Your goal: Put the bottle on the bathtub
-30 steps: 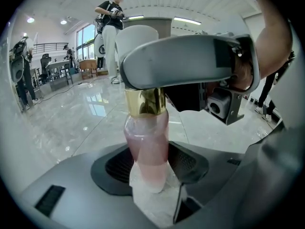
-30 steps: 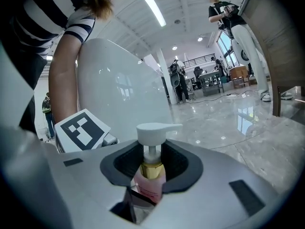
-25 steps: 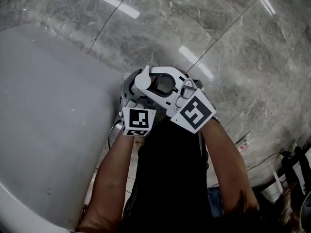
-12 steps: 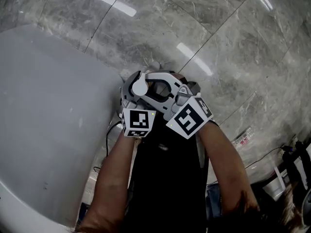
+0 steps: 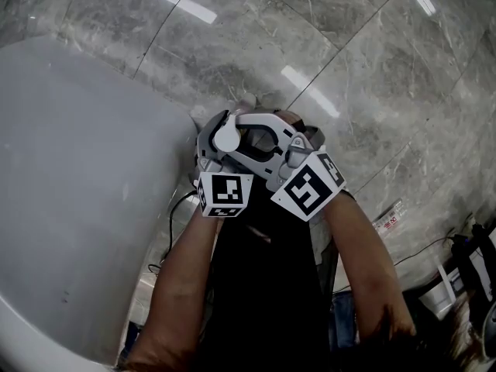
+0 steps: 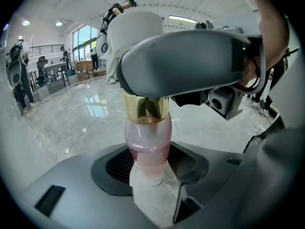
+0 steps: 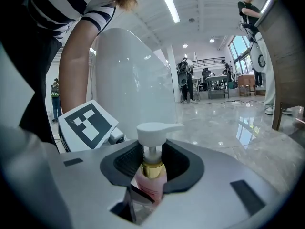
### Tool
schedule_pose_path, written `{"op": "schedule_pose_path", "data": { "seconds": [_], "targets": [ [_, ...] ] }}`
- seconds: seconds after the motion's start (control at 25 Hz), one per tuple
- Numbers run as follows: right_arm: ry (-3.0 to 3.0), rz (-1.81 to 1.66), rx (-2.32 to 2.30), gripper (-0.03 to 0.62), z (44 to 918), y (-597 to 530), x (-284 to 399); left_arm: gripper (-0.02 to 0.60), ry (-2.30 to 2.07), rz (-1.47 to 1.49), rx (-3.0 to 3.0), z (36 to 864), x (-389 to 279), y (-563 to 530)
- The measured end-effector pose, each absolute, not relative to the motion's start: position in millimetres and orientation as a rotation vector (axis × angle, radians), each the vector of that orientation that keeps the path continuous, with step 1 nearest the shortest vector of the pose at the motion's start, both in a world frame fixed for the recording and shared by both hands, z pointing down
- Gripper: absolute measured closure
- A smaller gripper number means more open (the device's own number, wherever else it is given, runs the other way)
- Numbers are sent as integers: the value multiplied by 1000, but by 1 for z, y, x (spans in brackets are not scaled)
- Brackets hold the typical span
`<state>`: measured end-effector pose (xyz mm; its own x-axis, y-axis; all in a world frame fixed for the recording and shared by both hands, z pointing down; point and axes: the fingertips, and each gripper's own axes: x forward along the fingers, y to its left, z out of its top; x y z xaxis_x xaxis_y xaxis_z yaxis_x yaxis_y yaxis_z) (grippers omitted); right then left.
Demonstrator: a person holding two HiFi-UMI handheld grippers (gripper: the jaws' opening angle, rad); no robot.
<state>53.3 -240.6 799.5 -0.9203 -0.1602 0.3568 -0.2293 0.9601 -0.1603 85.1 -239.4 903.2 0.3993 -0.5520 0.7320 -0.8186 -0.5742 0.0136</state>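
Pink pump bottle (image 6: 147, 130) not yet set down. It is gripped from both sides: left gripper (image 6: 148, 168) is clenched on the lower body, right gripper (image 7: 152, 168) on the part below the gold collar. Bottle is carried at frame centre in the head view, beside the white bathtub (image 5: 70, 169) at left. Carry and placing on the tub are judged left.

Light grey left gripper (image 6: 150, 165) and right gripper (image 7: 151, 170) carry black-and-white marker cubes (image 5: 225, 194). The sleeve (image 7: 97, 9) is striped black and white.
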Motion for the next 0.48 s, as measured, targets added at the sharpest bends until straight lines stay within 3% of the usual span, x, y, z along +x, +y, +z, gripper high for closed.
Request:
{"op": "schedule_pose_path", "data": {
  "seconds": [0.44,0.48],
  "targets": [
    [-2734,167,273,454,801,-228,60,356,-1162,985,2316,908,91,-232],
    [-2714,122,252,362,802,-226,62,356,-1150,990,2324,908,92,-230]
  ]
}}
